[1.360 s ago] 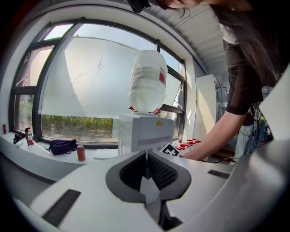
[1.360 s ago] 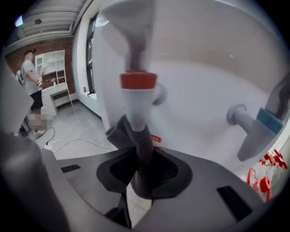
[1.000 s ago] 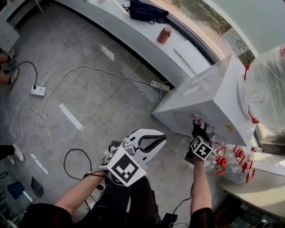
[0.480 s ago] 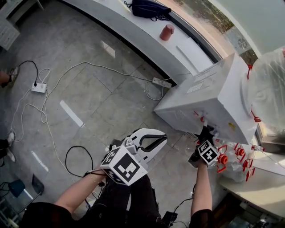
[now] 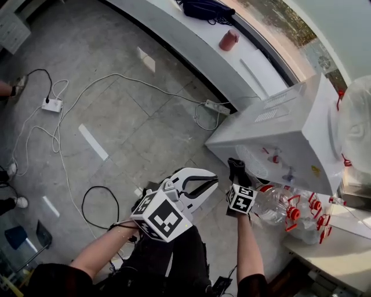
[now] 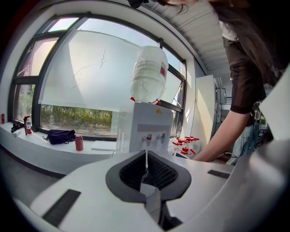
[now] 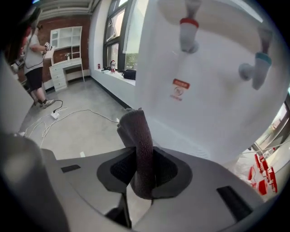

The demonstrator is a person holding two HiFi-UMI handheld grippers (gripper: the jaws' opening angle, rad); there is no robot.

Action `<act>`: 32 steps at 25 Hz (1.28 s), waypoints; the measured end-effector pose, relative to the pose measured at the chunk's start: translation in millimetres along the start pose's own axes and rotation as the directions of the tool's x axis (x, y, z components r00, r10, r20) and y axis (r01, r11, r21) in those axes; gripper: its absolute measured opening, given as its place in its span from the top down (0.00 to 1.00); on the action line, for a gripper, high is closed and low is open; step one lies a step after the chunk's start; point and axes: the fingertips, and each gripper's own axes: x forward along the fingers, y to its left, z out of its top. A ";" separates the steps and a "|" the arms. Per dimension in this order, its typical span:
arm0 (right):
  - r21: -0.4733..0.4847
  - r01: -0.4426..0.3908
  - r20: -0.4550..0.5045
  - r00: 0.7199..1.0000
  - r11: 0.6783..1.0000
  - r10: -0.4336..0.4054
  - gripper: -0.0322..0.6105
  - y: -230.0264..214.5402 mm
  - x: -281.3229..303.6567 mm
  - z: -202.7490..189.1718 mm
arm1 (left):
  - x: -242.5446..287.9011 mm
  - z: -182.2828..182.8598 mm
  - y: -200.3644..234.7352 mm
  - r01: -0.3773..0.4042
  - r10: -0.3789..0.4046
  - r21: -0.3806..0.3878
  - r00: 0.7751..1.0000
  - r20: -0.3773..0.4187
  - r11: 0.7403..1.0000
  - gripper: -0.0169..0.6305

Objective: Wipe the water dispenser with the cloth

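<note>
The white water dispenser (image 5: 290, 136) stands at the right of the head view, a clear bottle (image 6: 148, 74) upside down on top. My right gripper (image 5: 236, 174) is shut on a dark cloth (image 5: 236, 168) just left of the dispenser's front, below the taps. In the right gripper view the folded cloth (image 7: 138, 149) stands up between the jaws, close to the white front panel (image 7: 213, 95) under the red tap (image 7: 188, 29) and blue tap (image 7: 258, 68); whether it touches cannot be told. My left gripper (image 5: 208, 183) is held low over the floor, shut and empty, with its pads (image 6: 156, 174) together, pointing at the dispenser (image 6: 149, 129).
White cables and power strips (image 5: 52, 105) (image 5: 217, 108) lie on the grey floor. A red cup (image 5: 229, 39) and a dark bag (image 5: 206, 8) sit on the window ledge. Several empty bottles with red caps (image 5: 295, 212) lie beside the dispenser. A person (image 7: 34, 68) stands far back.
My right gripper with the cloth has moved left across the dispenser's front, from the taps to the lower left part. The left gripper has stayed where it was.
</note>
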 end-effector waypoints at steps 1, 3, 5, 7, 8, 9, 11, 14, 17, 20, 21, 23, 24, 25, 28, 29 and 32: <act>-0.001 -0.014 -0.004 1.000 1.000 0.014 0.79 9.4 10.6 -2.7 | 0.6 -6.5 2.4 -0.006 0.006 0.000 1.000 0.000 1.000 0.94; 0.003 -0.036 -0.011 0.999 0.999 0.036 0.79 24.9 32.2 -8.2 | 1.6 -21.4 8.3 -0.017 0.017 0.006 1.000 -0.007 1.000 0.94; 0.018 -0.047 -0.013 0.999 0.999 0.047 0.79 35.6 54.7 -14.4 | 2.5 -40.7 15.1 -0.028 0.028 0.015 0.999 -0.019 0.999 0.94; 0.036 -0.044 -0.012 0.999 0.998 0.045 0.79 40.8 76.9 -20.8 | 3.2 -62.1 21.2 -0.040 0.041 0.017 0.999 -0.029 0.999 0.94; 0.045 -0.039 -0.010 0.999 0.998 0.040 0.79 41.3 87.2 -23.6 | 3.8 -72.3 23.8 -0.046 0.046 0.015 0.998 -0.031 0.999 0.94; 0.057 -0.033 -0.007 0.999 0.998 0.033 0.79 40.5 96.7 -25.9 | 4.6 -81.7 26.1 -0.051 0.051 0.013 0.998 -0.034 0.999 0.94; 0.097 -0.016 0.000 1.000 0.995 0.016 0.79 35.1 112.8 -29.6 | 7.3 -97.4 30.2 -0.057 0.057 0.008 0.998 -0.038 0.998 0.94; 0.163 0.025 0.010 1.000 0.986 -0.027 0.79 16.1 129.5 -34.7 | 15.6 -112.4 34.5 -0.053 0.053 0.008 0.998 -0.037 0.999 0.94; 0.159 0.065 -0.003 0.998 0.985 -0.065 0.79 -7.8 134.9 -47.9 | 28.0 -120.8 34.1 -0.042 0.042 0.008 0.999 -0.034 0.999 0.94; 0.135 0.101 -0.026 0.995 0.986 -0.099 0.79 -33.8 130.0 -66.5 | 41.0 -121.9 28.6 -0.022 0.023 0.011 0.999 -0.030 1.000 0.94; 0.139 0.117 -0.032 0.993 0.983 -0.114 0.79 -44.5 126.1 -73.1 | 45.2 -120.7 25.5 -0.013 0.013 0.013 1.000 -0.028 1.000 0.94; 0.147 0.147 -0.044 0.989 0.978 -0.142 0.79 -66.7 117.3 -86.5 | 52.5 -117.0 18.4 0.007 -0.006 0.018 1.000 -0.023 1.000 0.94; 0.145 0.162 -0.051 0.986 0.976 -0.156 0.79 -77.8 112.9 -93.2 | 55.4 -115.0 14.7 0.016 -0.016 0.022 1.000 -0.021 1.000 0.94; 0.140 0.178 -0.060 0.983 0.974 -0.171 0.79 -89.0 108.6 -99.9 | 57.8 -113.2 11.1 0.026 -0.025 0.025 0.999 -0.019 0.999 0.94; 0.137 0.228 -0.085 0.972 0.964 -0.217 0.79 -120.1 97.2 -117.8 | 63.1 -110.6 2.9 0.048 -0.047 0.031 0.999 -0.017 0.998 0.94; 0.139 0.243 -0.092 0.968 0.960 -0.232 0.79 -128.5 93.9 -122.4 | 64.2 -111.2 1.4 0.052 -0.052 0.031 0.999 -0.018 0.998 0.94; 0.151 0.278 -0.103 0.959 0.949 -0.265 0.79 -145.4 85.7 -133.2 | 66.3 -115.8 -0.8 0.061 -0.060 0.033 0.998 -0.028 0.998 0.94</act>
